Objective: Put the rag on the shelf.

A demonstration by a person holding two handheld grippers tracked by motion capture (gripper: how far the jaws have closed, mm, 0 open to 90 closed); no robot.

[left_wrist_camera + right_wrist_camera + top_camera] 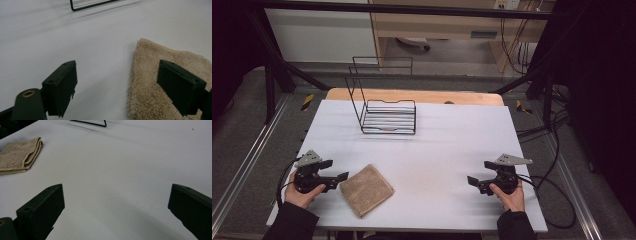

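Tabletop (437,150): white, wide, carrying all items below; mostly bare through the middle.

Rack (384,107): black wire, standing at the far side, left of centre; nothing in it. Well apart from the towel.

Towel (366,189): tan terry, folded into a thick square, lying flat at the near left of the tabletop. Untouched as it lies; folds stacked neatly along one edge, seen from the right gripper view.

Left gripper (334,171): held low at the near left, just beside the towel's left corner. Jaws spread wide, grasping nothing; in its own view one jaw stands over the towel's edge, the other over bare tabletop.

Right gripper (478,175): held at the near right, well apart from the towel. Jaws spread wide, nothing between them.

Progress, judged: work barely begun. The left gripper is lined up beside the towel, but no grasp is made. Picking the towel up and, probably, carrying it to the rack both remain.
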